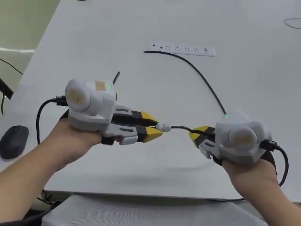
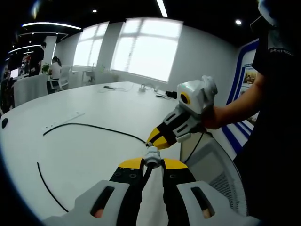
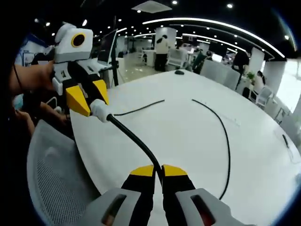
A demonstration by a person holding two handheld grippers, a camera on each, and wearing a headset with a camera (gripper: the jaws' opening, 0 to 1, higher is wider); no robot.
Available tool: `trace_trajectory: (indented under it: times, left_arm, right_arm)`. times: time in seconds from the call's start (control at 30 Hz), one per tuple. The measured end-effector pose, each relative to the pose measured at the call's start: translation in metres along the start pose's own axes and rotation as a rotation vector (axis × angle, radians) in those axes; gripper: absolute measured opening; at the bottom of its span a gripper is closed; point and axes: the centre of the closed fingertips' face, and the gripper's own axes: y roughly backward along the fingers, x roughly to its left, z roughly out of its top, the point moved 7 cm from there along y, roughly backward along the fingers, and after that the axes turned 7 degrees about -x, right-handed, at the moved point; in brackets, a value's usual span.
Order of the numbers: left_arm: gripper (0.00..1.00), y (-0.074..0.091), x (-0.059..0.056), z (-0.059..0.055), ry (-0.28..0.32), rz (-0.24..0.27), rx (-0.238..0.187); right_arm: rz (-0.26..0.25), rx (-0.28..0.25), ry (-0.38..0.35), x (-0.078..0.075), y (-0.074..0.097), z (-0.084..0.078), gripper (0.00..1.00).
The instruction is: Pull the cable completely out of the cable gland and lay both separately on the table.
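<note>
Over the white counter, the left gripper has its jaws clamped on the small, rigid cable gland, while the right gripper pinches the thin cable near the gland, which is probably limp and slippery and best held close.

The tabletop is smooth, matt white. The cable has a matt black, rubbery sheath. The cable gland looks like glossy white plastic. The chair is grey mesh cloth.

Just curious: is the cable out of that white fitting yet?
In. The cable enters the gland in the left gripper; the right gripper clamps the cable.
</note>
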Motion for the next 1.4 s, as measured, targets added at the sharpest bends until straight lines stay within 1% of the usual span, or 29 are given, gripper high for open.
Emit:
trace_trajectory:
  times: [0.07,0.2,0.23,0.3,0.33,0.43,0.6,0.77,0.83,0.87,1.0,1.07,1.13,1.17,1.2,1.23,1.27,1.3,1.37,1.4]
  left_arm:
    - [0.15,0.000,0.000,0.000,0.001,-0.002,-0.002]
    - [0.15,0.000,-0.001,0.001,0.001,-0.002,-0.004]
    - [0.15,-0.001,-0.001,0.001,0.004,-0.003,-0.003]
    - [0.15,-0.001,-0.001,0.000,0.002,-0.003,0.000]
    - [0.15,-0.001,-0.002,-0.001,0.003,-0.003,0.001]
    - [0.15,-0.003,-0.002,-0.003,0.002,-0.005,0.009]
    - [0.15,-0.001,-0.001,-0.002,0.004,-0.002,0.008]
    - [0.15,0.002,0.001,-0.002,0.011,0.005,0.008]
    - [0.15,0.002,0.002,-0.003,0.011,0.009,0.009]
    - [0.15,0.003,0.002,-0.003,0.012,0.009,0.008]
    - [0.15,0.003,0.002,-0.003,0.014,0.010,0.004]
    - [0.15,0.003,0.002,-0.003,0.014,0.010,0.004]
    - [0.15,0.003,0.002,-0.003,0.015,0.009,0.005]
    - [0.15,0.003,0.002,-0.003,0.014,0.009,0.006]
    - [0.15,0.003,0.002,-0.003,0.013,0.008,0.006]
    - [0.15,0.003,0.001,-0.003,0.015,0.008,0.007]
    - [0.15,0.003,0.001,-0.003,0.016,0.007,0.007]
    - [0.15,0.002,0.000,-0.003,0.019,0.005,0.006]
    - [0.15,0.002,0.000,-0.004,0.028,0.005,0.007]
    - [0.15,0.001,-0.001,-0.004,0.026,0.004,0.009]
  right_arm:
    - [-0.009,0.007,-0.103,-0.004,-0.002,-0.007,0.00]
    - [-0.034,0.044,-0.200,-0.010,-0.005,-0.020,0.00]
    - [-0.040,0.051,-0.235,-0.012,-0.006,-0.024,0.00]
    - [-0.055,0.072,-0.259,-0.015,-0.009,-0.031,0.00]
    - [-0.056,0.074,-0.267,-0.016,-0.010,-0.033,0.00]
    - [-0.060,0.089,-0.289,-0.013,-0.012,-0.036,0.00]
    - [-0.060,0.082,-0.238,-0.010,-0.010,-0.035,0.00]
    - [-0.054,0.055,-0.206,-0.011,-0.005,-0.031,0.01]
    - [-0.051,0.060,-0.189,-0.011,-0.004,-0.030,0.01]
    - [-0.056,0.049,-0.175,-0.012,-0.003,-0.029,0.02]
    - [-0.045,0.036,-0.144,-0.010,-0.001,-0.025,0.02]
    - [-0.043,0.045,-0.106,-0.010,0.000,-0.025,0.02]
    - [-0.033,0.043,-0.089,-0.009,0.002,-0.022,0.03]
    - [-0.019,0.045,-0.079,-0.008,0.003,-0.021,0.05]
    - [-0.018,0.043,-0.076,-0.007,0.004,-0.018,0.08]
    - [-0.016,0.037,-0.059,-0.007,0.006,-0.016,0.11]
    - [0.003,0.033,-0.022,-0.005,0.008,-0.012,0.12]
    - [0.012,0.035,-0.009,-0.003,0.010,-0.009,0.14]
    - [0.054,0.017,0.050,0.003,0.012,-0.001,0.16]
    - [0.071,0.006,0.093,0.007,0.014,0.005,0.19]
